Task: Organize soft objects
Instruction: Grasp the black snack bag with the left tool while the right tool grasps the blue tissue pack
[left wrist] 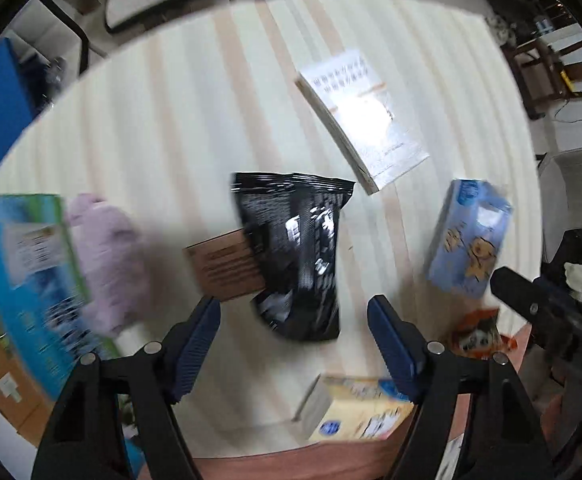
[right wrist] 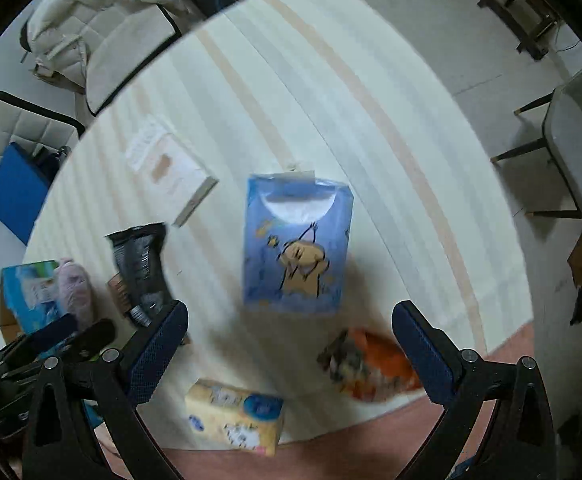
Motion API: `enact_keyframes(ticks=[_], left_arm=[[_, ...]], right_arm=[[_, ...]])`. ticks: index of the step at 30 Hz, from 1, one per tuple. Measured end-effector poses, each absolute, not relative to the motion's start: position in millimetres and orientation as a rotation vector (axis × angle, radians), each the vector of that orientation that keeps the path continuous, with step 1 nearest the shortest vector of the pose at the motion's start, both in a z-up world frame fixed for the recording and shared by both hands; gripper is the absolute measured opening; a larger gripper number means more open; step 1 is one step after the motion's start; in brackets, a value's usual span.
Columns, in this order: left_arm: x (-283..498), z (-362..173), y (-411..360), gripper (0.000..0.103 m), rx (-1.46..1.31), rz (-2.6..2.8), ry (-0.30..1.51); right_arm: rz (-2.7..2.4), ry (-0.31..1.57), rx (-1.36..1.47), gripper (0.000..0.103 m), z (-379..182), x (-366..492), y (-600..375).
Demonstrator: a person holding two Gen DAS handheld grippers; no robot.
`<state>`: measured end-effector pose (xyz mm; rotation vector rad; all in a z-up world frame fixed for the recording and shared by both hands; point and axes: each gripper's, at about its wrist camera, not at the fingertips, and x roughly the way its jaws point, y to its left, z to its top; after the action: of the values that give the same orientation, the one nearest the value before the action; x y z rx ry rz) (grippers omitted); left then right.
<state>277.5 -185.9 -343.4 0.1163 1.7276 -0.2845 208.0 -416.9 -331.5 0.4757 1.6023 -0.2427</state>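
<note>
Below, seen along both tools pointing down at the striped mat (right wrist: pixel 331 92). Left gripper (left wrist: pixel 294 310): fingers apart, empty, poised over black pouch (left wrist: pixel 297 256) at frame centre, probably for pinching. Right gripper (right wrist: pixel 291 322): fingers wide apart, empty, over blue tissue pack (right wrist: pixel 297 244). Nearer, lower frame: yellow tissue pack (right wrist: pixel 237 414), orange packet (right wrist: pixel 371 364). Left: pink plush (left wrist: pixel 109 256). Farther up: white book (left wrist: pixel 365 120).

I read this as a home dining area. A round table (right wrist: pixel 331 100) with a striped cream cover fills the view. Padded dining chairs (right wrist: pixel 579 140) stand around it on a pale tiled floor, and a quilted jacket (right wrist: pixel 103 4) lies over the far-left chair.
</note>
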Motion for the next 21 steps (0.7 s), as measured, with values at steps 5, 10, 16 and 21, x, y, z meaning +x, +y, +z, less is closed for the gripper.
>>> enact_keyframes(ticks=[5,10,16,21], left_arm=[[285.2,-378.1,-199.0,0.075,0.162,-0.237,1.795],[285.2,-392.0,-201.3,0.056,0.185,-0.218,1.809],[279.0,-398.1,-199.2,0.055,0.21,-0.197,1.795],[275.6,-398.1,-206.1,0.052,0.207,-0.185,1.783]], right_arm=[[-0.233,1.663,0.502,0.103,-366.2,220.3,-419.5],[-0.232,1.706,0.491,0.103,-391.8,229.3,-419.0],[-0.232,1.743,0.492,0.098,-410.6,230.9,-420.8],[-0.239,1.748,0.475,0.096,-413.3,231.1,-420.0]])
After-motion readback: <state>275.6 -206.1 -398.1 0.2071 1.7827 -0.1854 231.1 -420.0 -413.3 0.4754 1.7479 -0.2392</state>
